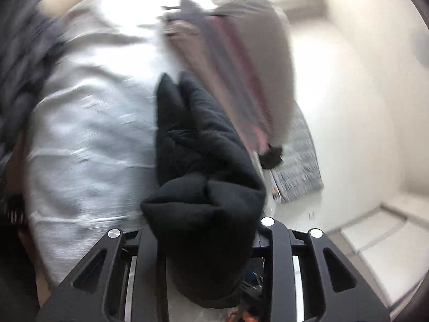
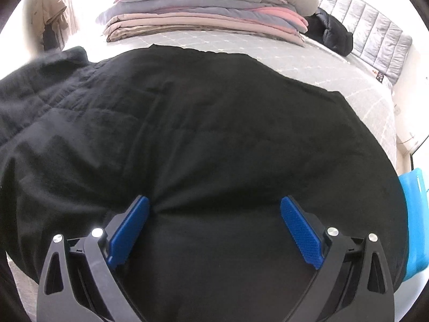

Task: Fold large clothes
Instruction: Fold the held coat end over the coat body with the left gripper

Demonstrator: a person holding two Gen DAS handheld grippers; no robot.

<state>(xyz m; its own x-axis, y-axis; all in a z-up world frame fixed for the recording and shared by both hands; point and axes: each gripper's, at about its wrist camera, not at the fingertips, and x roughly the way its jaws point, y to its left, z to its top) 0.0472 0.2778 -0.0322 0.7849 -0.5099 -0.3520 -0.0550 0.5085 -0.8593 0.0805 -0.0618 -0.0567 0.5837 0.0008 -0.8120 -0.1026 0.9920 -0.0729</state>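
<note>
A large black garment [image 2: 203,139] lies spread across the grey bed [image 2: 356,86] and fills most of the right wrist view. My right gripper [image 2: 214,209] is open, its blue pads [image 2: 128,236] resting on the black fabric near its front edge. In the blurred left wrist view, my left gripper [image 1: 206,230] is shut on a thick bunch of the black garment [image 1: 198,161], which it holds lifted; the bunch hides the fingertips.
A stack of folded pink, grey and beige quilts [image 2: 209,13] sits at the back of the bed, with a dark jacket [image 2: 329,35] beside it and a padded grey headboard [image 2: 375,37]. A blue object [image 2: 415,222] is at the right edge. White wall and floor tiles [image 1: 380,241] show on the left wrist view's right side.
</note>
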